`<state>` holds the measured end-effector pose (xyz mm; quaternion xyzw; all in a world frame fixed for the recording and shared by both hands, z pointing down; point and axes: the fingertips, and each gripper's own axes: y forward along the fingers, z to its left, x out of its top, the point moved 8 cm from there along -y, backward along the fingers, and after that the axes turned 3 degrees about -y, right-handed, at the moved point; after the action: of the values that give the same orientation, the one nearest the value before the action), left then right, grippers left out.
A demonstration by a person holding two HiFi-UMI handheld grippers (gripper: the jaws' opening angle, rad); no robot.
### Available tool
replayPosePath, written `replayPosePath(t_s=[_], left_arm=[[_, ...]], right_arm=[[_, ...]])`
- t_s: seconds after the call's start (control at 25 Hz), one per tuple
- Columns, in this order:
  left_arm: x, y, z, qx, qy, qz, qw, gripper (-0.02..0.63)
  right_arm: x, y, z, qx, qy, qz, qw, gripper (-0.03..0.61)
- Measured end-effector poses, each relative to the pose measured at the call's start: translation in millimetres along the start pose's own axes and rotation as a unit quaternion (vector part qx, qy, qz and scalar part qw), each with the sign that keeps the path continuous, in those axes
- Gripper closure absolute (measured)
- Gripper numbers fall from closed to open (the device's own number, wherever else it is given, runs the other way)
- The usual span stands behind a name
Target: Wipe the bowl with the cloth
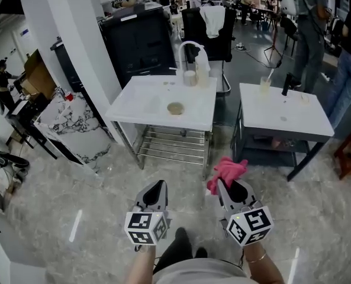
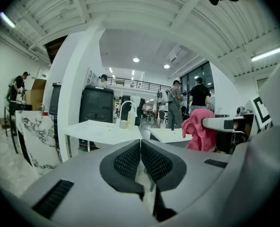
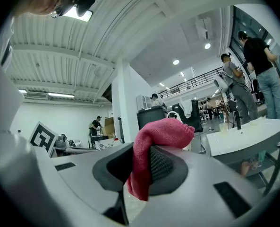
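Observation:
A small tan bowl (image 1: 175, 108) sits on the white sink table (image 1: 141, 104), well ahead of both grippers. My right gripper (image 1: 225, 187) is shut on a pink cloth (image 1: 226, 171), which bunches out past its jaws; in the right gripper view the cloth (image 3: 155, 145) is pinched between the dark pads. My left gripper (image 1: 158, 188) hangs beside it at the left, shut and empty, its pads (image 2: 130, 161) pressed together. Both are held over the floor, short of the table. The cloth (image 2: 199, 129) also shows at the right of the left gripper view.
A curved white tap (image 1: 191, 53) and a bottle (image 1: 202, 76) stand at the table's back. A second white table (image 1: 282, 116) with a cup and a dark bottle is at the right. A marble slab (image 1: 74, 129) leans at the left. People stand in the background.

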<state>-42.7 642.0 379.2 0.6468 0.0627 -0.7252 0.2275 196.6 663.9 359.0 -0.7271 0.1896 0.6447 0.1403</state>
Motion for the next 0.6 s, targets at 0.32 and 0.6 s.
replayPosePath(t_s=[0.32, 0.6], left_arm=[[22, 72, 70, 0.016, -0.009, 0.0, 0.9998, 0.544], [56, 162, 164, 0.016, -0.014, -0.007, 0.9998, 0.515]], right_arm=[[3, 97, -16, 0.006, 0.018, 0.007, 1.0, 0.505], [9, 228, -25, 0.004, 0.015, 0.011, 1.0, 0.505]])
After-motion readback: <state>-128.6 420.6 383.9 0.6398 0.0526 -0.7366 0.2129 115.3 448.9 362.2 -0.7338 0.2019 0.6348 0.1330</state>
